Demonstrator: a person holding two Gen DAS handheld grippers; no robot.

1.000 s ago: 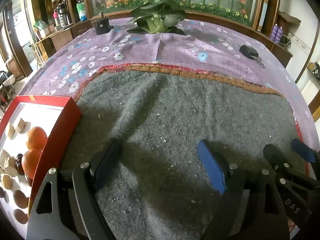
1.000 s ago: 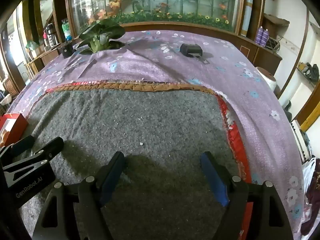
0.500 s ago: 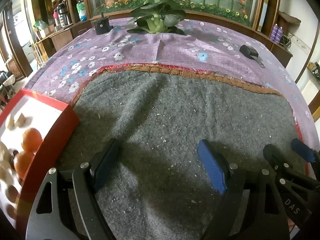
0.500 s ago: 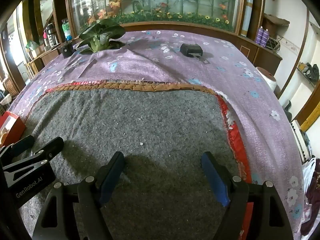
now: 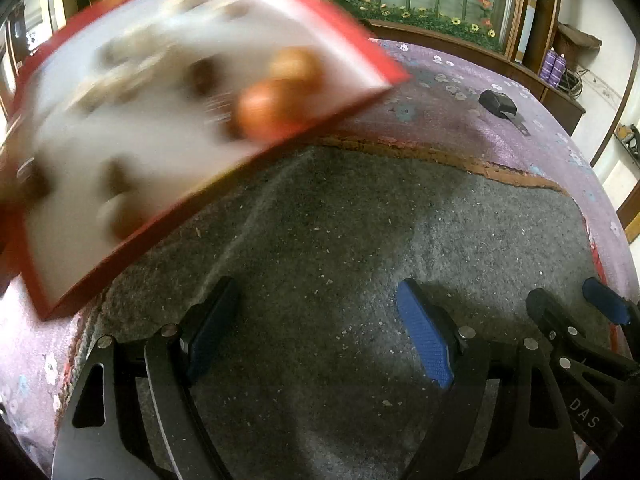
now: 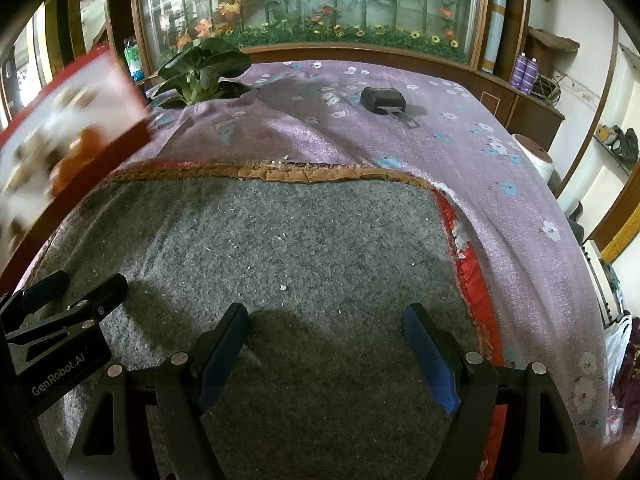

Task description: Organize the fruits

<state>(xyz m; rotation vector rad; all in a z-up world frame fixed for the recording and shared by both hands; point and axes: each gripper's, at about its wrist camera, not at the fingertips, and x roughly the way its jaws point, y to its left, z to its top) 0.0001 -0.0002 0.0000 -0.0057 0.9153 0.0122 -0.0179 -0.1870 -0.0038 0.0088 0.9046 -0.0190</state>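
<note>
A red box (image 5: 352, 56) with a white inside is in the air, tilted and blurred, over the far left of the grey mat (image 5: 340, 248). Two oranges (image 5: 276, 92) and several small brown and pale pieces lie in it. It also shows at the left edge of the right wrist view (image 6: 124, 140). My left gripper (image 5: 320, 320) is open and empty low over the mat. My right gripper (image 6: 328, 344) is open and empty beside it, to the right. Neither gripper touches the box.
The mat lies on a purple flowered cloth (image 6: 500, 168). A leafy green plant (image 6: 200, 68) and a small black device (image 6: 382, 98) sit farther back. A glass cabinet with flowers runs behind the table.
The red box has left its place flat at the left and swung up and rightward into the air, tilted, with the fruit still in it. Both grippers have stayed put.
</note>
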